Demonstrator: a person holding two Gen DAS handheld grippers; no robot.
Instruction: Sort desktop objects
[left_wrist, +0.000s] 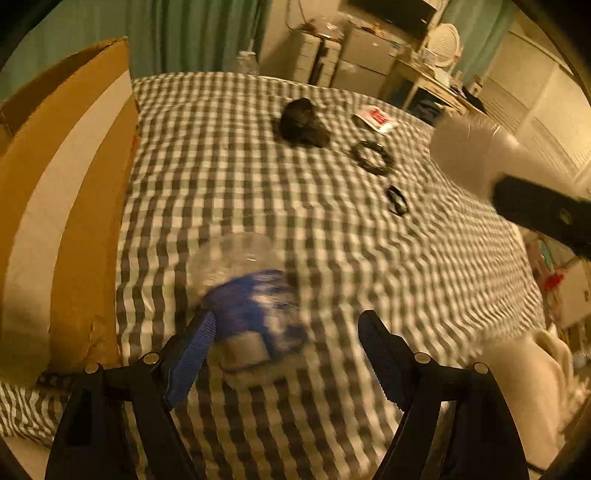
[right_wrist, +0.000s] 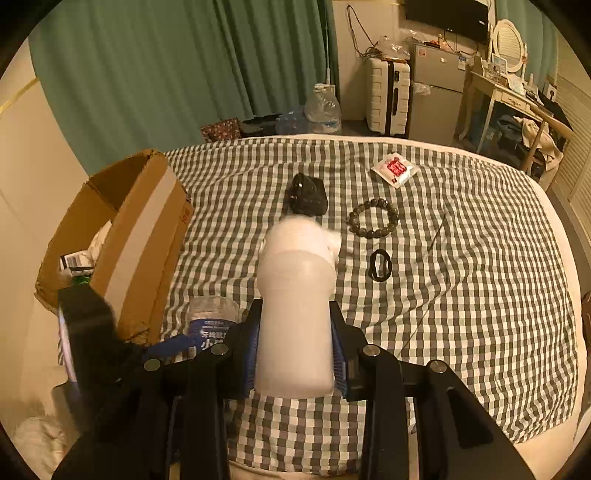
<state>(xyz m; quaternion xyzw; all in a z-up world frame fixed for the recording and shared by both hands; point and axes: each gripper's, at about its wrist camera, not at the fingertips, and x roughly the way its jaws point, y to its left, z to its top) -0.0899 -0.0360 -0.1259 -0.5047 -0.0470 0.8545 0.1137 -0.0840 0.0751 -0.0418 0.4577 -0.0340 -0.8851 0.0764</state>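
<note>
Frosted white plastic bottle (right_wrist: 295, 317) sits clamped in right claw (right_wrist: 295, 347).

a home bedroom: checked bedsheet (right_wrist: 461, 295), green curtains (right_wrist: 166, 66), suitcase (right_wrist: 388, 96), small fridge (right_wrist: 436, 92), dressing table (right_wrist: 506, 96).

Bedroom, warm dim yellowish light: bed under grey-and-white checked cotton cover (right_wrist: 461, 295); pleated green curtains (right_wrist: 166, 66) behind. Far wall: white ribbed hard-shell suitcase (right_wrist: 388, 96), small grey two-door fridge (right_wrist: 437, 92), cream dressing table (right_wrist: 498, 96) bearing oval white-framed mirror (right_wrist: 509, 40).
</note>
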